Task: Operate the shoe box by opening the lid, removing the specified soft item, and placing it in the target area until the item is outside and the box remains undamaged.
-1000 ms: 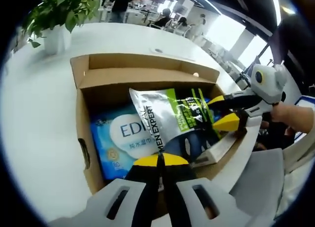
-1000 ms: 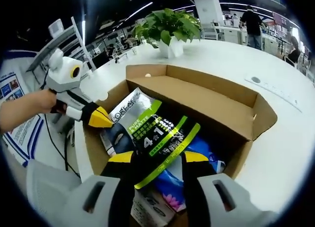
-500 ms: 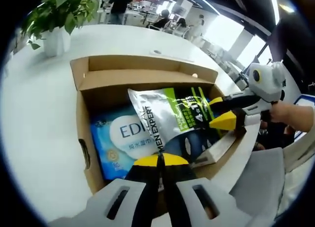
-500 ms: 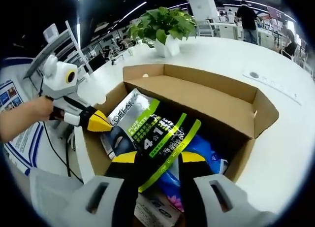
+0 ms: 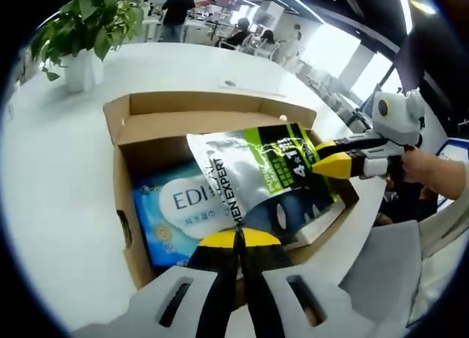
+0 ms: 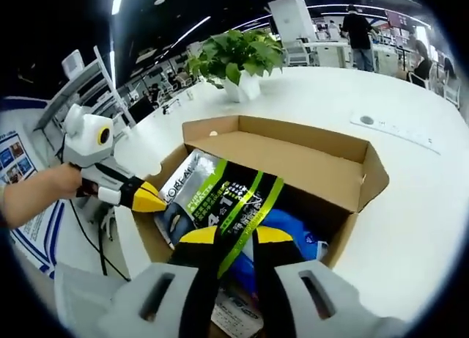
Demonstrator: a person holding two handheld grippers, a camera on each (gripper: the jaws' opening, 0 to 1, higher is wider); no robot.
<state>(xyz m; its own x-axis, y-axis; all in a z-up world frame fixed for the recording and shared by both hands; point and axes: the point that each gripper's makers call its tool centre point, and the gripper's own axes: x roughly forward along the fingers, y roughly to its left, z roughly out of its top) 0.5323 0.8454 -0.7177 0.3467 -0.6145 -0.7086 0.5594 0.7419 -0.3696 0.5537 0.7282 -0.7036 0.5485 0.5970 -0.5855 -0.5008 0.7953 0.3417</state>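
Silver and black soft pouch with lime-green stripes is pinched at one end between the yellow-tipped jaws of the right gripper and hangs tilted above the open brown cardboard box, its far end raised over the box's inside. Seen from the right gripper view, the 2 jaws press together on the pouch's lower edge; seen from the left gripper view, the same gripper comes in from the right, held by a person's hand. The left gripper has its jaws pressed together with nothing between them, just at the near wall of the box, beside the pouch; in the right gripper view a hand holds it at the box's left side. Under the pouch lies a blue pack of wet wipes with a white oval label. The box stands on a white round-edged table, its lid flaps folded back. A green leafy plant in a white pot stands well apart on the same table
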